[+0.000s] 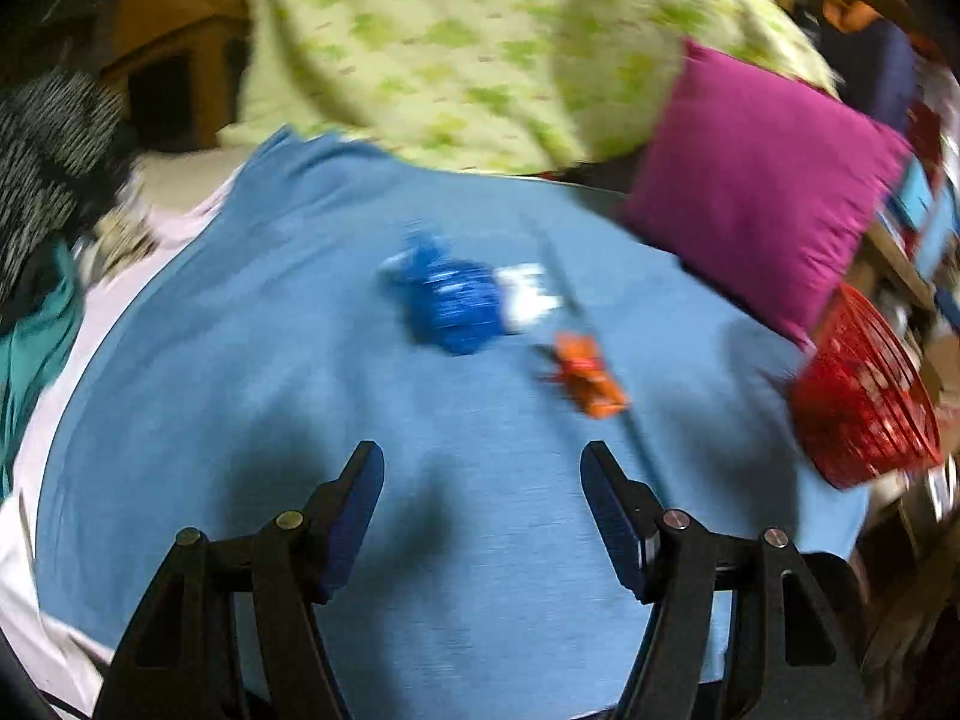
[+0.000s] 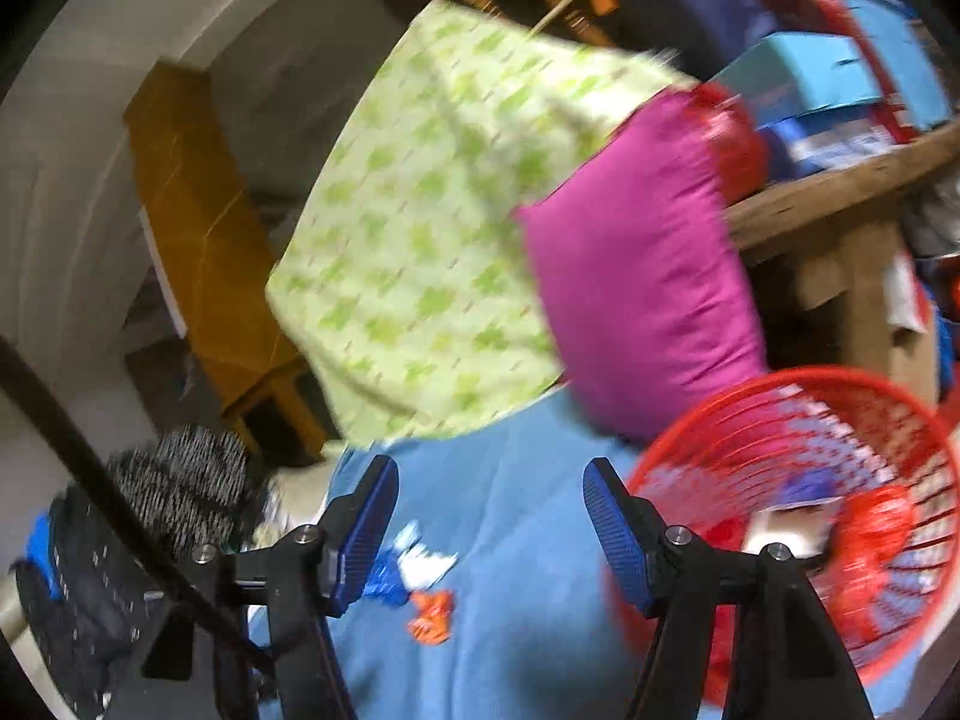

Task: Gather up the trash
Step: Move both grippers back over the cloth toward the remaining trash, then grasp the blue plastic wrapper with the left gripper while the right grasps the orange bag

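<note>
Both pictures are blurred. The left gripper (image 1: 483, 474) hangs over a blue sheet (image 1: 288, 360), jaws apart with nothing between them. Ahead of it lie a crumpled blue wrapper (image 1: 456, 303) and, just beside it, an orange wrapper (image 1: 588, 375). The right gripper (image 2: 489, 492) is likewise spread and empty, next to a red basket (image 2: 840, 420) holding some scraps. A pink pillow (image 1: 762, 192) leans behind.

left tool (image 1: 482, 468): black arms | blue ribbed pads | silver screws | right tool (image 2: 490, 483): same

Two wrappers (image 1: 456, 300) (image 1: 588, 375), two pillows (image 1: 762, 180) (image 1: 480, 48), one basket (image 1: 864, 402).
</note>
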### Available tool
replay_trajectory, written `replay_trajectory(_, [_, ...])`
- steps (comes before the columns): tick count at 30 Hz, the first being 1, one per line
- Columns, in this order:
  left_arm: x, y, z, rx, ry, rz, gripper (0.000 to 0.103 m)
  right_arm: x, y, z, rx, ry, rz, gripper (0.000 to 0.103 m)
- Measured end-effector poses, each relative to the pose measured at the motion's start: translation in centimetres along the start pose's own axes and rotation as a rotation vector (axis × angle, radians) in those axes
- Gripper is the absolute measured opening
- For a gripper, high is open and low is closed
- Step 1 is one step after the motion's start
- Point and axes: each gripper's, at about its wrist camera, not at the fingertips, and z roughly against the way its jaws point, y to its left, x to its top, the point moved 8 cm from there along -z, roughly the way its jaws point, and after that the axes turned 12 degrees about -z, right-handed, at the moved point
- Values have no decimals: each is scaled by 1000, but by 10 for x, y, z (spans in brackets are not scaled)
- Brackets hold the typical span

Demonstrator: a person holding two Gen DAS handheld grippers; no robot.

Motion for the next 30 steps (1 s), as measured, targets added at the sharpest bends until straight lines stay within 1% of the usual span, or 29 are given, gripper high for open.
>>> replay_trajectory(2, [-6,16,-5,8,5,36,69,-22,15,-24,5,66,33,68])
replay_trajectory(5, [-15,38,-12,6,14,82,69,-61,36,-69,4,188,99,68])
replay_trajectory(8, [-13,45,-20,-7,17,90,69,-106,52,-118,17,341,141,67])
replay_trajectory(10, [-9,53,-27,-20,14,91,69,-129,54,-145,16,417,160,66])
replay_trajectory(11, [-6,55,-28,-25,12,93,69,-144,56,-164,6,463,175,62])
replay_trajectory(12, [0,59,-32,-31,7,97,69,-153,55,-176,2,487,181,58])
replay_trajectory(13, [6,61,-35,-36,6,99,69,-162,54,-187,-3,514,188,56])
replay_trajectory(15, [18,65,-43,-54,6,105,69,-183,50,-215,-33,570,204,49])
replay_trajectory(17, [33,66,-52,-74,3,107,69,-197,43,-237,-73,598,207,47])
replay_trajectory(19, [45,63,-61,-92,-2,106,70,-208,33,-253,-118,606,200,44])
replay_trajectory(22, [68,52,-84,-122,0,102,72,-222,13,-267,-195,656,245,36])
replay_trajectory(23, [73,47,-92,-130,4,102,72,-226,5,-270,-212,683,243,31])
replay_trajectory(25, [82,39,-108,-150,19,110,72,-222,-1,-269,-196,685,200,29])
replay_trajectory(27, [88,30,-126,-167,45,127,72,-211,-2,-264,-170,666,157,29])
replay_trajectory(30, [90,23,-151,-156,85,145,72,-195,0,-254,-138,635,122,29])
